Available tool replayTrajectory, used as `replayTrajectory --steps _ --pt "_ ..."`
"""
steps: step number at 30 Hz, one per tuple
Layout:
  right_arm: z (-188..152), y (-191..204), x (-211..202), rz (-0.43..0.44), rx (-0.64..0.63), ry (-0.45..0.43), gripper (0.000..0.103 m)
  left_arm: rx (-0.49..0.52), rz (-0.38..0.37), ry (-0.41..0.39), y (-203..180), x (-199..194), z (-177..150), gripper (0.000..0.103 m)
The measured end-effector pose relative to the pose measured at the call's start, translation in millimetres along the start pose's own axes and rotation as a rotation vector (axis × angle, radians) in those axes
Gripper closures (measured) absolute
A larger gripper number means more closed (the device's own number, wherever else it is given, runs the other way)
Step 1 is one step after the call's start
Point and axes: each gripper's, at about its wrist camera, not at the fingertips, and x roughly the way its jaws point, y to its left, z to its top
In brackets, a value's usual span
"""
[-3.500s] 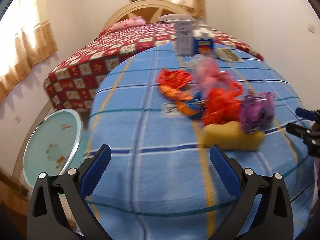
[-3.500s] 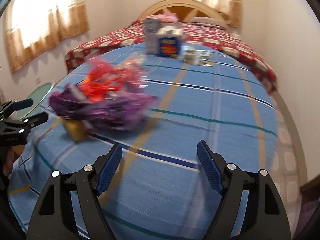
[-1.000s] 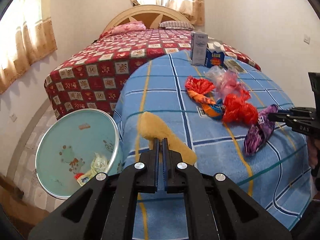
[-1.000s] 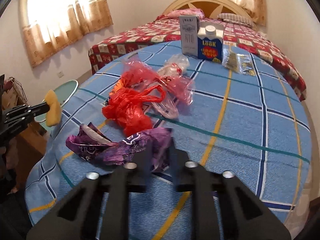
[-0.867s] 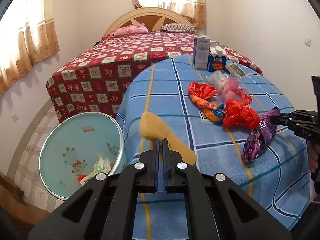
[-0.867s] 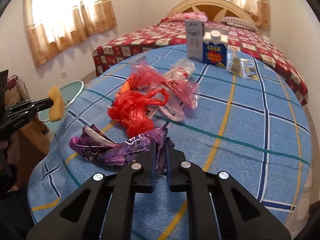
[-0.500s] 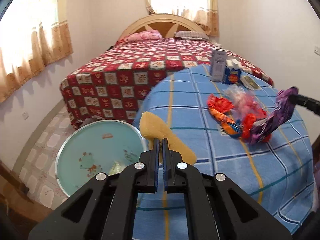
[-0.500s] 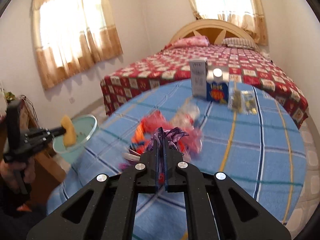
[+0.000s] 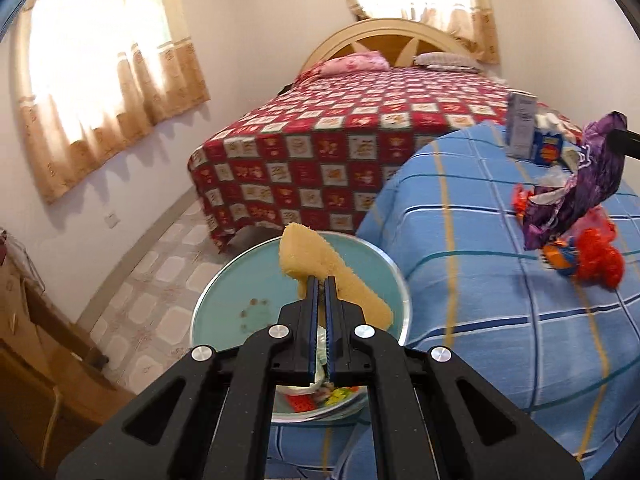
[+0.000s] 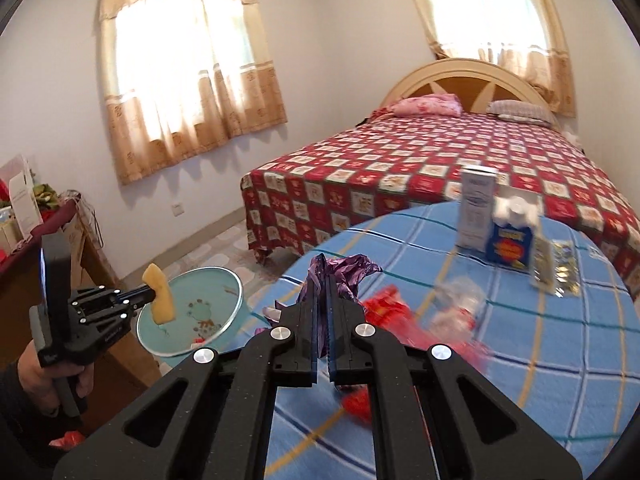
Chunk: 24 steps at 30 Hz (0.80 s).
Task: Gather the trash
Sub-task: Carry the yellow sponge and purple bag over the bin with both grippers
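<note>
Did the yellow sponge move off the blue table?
Yes. The left gripper has carried the yellow sponge off the blue table, sideways to above the teal bin beside it.

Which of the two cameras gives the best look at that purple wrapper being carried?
The left wrist view: the purple wrapper hangs there in full, lifted above the blue tablecloth. In the right wrist view the right gripper pinches it, so only crumpled ends show past the fingers.
</note>
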Motion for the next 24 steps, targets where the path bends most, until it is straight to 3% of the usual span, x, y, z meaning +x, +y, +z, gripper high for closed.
replayTrajectory --steps 9,24 --pt "11 20 62 0.066 0.009 0.055 0.099 -0.025 0.084 0.037 27 14 -4 0.100" --pt "20 66 110 0.127 -0.054 0.081 0.099 -0.047 0.163 0.068 58 28 -12 0.100"
